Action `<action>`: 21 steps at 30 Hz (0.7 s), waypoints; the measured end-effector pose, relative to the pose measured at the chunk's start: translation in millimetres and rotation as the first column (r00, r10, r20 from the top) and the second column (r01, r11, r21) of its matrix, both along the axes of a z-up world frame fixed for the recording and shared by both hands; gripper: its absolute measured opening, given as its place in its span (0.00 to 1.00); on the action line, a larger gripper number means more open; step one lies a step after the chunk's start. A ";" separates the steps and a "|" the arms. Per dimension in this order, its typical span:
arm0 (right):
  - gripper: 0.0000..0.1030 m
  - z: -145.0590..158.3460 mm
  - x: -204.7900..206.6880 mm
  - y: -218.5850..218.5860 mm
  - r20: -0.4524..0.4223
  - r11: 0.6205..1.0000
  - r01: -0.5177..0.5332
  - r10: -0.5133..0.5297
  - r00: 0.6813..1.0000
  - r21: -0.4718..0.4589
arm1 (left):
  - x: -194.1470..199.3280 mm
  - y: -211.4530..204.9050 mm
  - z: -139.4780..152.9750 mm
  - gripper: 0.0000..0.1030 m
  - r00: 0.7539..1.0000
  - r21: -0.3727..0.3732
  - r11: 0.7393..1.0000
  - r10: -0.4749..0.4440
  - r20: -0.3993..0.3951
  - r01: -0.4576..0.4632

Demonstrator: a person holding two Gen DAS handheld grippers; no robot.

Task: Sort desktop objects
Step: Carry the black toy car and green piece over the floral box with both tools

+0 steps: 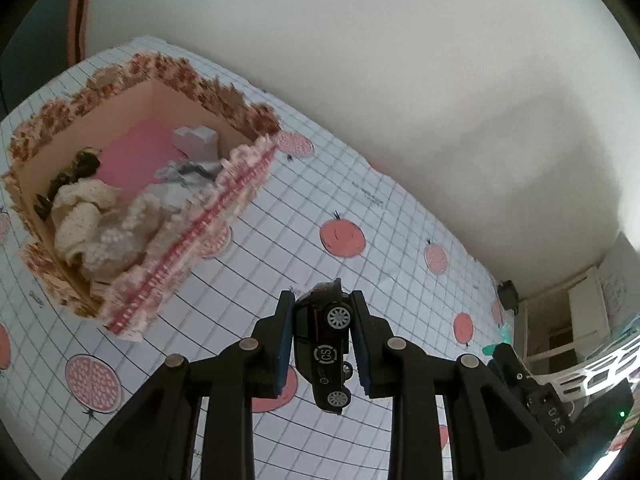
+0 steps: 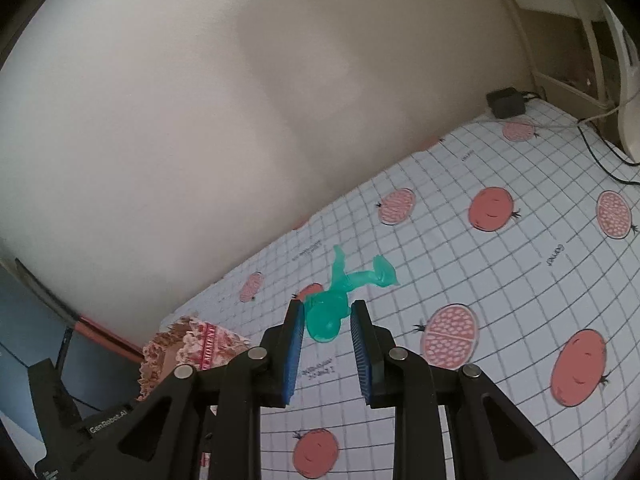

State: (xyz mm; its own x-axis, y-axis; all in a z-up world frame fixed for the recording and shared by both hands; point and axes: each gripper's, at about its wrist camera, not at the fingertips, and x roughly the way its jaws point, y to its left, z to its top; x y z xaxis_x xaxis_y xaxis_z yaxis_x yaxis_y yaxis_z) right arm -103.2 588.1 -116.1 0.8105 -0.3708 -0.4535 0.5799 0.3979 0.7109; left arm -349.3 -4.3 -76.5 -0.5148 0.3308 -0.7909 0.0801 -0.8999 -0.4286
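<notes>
Car — black toy, silver wheels — clamped in left hand-held gripper; right hand-held gripper open around green figurine.

Soft, even indoor light fills both views, leaving a broad faint shadow on the wall beyond the fingertips. Fisheye distortion bends the grid tablecloth outward from the fingers, with dark vignetting at the corners. The fabric basket left of the fingers looks smeared and blurry.

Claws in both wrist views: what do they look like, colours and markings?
Both are alike: the left claw and right claw have black angular plastic linkages with round silver pivot pins, and fingers faced with blue ribbed pads. White "GenRobot.AI" lettering shows on a black body at the right view's lower left.
</notes>
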 end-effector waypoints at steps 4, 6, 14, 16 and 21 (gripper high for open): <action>0.25 6.6 9.0 8.7 0.008 1.000 -0.011 0.011 1.000 -0.025 | 1.8 -12.9 3.4 0.27 1.000 0.024 0.999 0.023 -0.010 -0.023; 0.25 8.5 12.9 13.0 0.030 0.999 -0.026 0.027 0.999 -0.034 | 0.8 -18.8 4.4 0.27 0.999 0.028 0.999 0.035 -0.015 -0.034; 0.25 19.1 40.0 40.3 0.027 0.990 -0.098 0.101 0.994 -0.098 | 1.6 -35.9 19.9 0.27 0.993 0.001 0.999 0.049 -0.105 -0.050; 0.25 24.1 45.8 46.5 0.025 0.986 -0.118 0.122 0.992 -0.119 | 1.7 -43.1 22.5 0.27 0.991 0.002 0.998 0.060 -0.121 -0.060; 0.25 36.4 60.3 66.6 0.026 0.972 -0.167 0.174 0.984 -0.163 | 2.1 -63.8 26.0 0.27 0.985 0.046 0.995 0.091 -0.148 -0.085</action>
